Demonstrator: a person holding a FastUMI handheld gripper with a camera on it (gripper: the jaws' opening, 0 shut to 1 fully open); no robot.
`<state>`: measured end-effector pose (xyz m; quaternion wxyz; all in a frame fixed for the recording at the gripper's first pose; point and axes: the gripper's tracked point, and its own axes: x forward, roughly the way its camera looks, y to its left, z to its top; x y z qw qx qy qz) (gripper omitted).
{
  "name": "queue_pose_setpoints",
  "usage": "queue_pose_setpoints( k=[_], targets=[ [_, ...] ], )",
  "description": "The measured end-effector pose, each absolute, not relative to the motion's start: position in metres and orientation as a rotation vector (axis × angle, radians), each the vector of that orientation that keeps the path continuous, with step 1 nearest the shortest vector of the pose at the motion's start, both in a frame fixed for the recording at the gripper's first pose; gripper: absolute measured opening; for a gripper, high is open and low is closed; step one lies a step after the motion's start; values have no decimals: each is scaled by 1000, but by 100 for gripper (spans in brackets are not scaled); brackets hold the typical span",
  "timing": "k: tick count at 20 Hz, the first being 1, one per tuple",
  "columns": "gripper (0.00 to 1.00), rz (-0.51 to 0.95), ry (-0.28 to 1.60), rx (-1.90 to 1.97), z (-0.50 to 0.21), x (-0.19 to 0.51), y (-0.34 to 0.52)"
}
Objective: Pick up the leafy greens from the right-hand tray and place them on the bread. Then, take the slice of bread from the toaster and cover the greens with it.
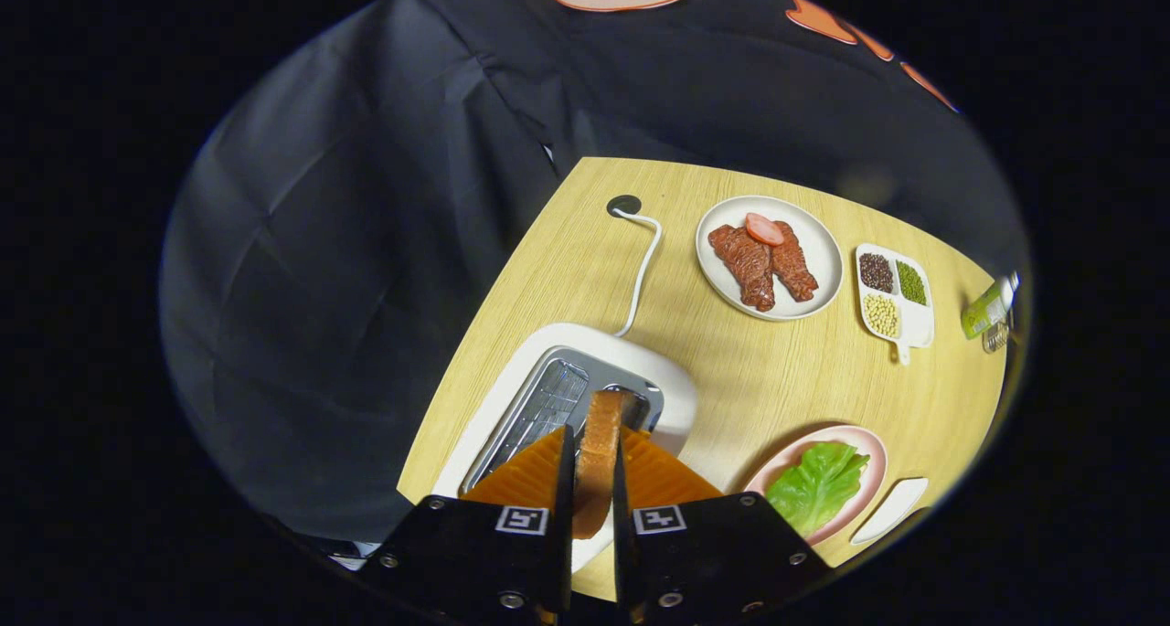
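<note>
My gripper (pixel 592 443) is shut on a slice of bread (pixel 599 452), held on edge between the two fingers, right above the white toaster (pixel 585 370) and its open slots. To the right of the fingers lies a pink plate (pixel 855 439) with the leafy greens (pixel 816 484) on it; any bread beneath the greens is hidden. The greens lie flat and cover most of the plate.
A white plate (pixel 818 242) with meat slices and a pink round piece sits beyond the toaster. A white divided dish (pixel 914 320) of beans and a green bottle (pixel 985 308) stand far right. A white cable (pixel 644 260) runs from the toaster. A small white tray (pixel 891 507) lies beside the pink plate.
</note>
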<state>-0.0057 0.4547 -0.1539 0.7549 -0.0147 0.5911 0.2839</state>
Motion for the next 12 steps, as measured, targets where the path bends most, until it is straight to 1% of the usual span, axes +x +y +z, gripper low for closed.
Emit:
queue_pose_setpoints(
  k=[4, 12],
  targets=[
    [15, 659, 1257, 0, -142, -6, 450],
    [15, 697, 1200, 129, -123, -2, 428]
  ],
)
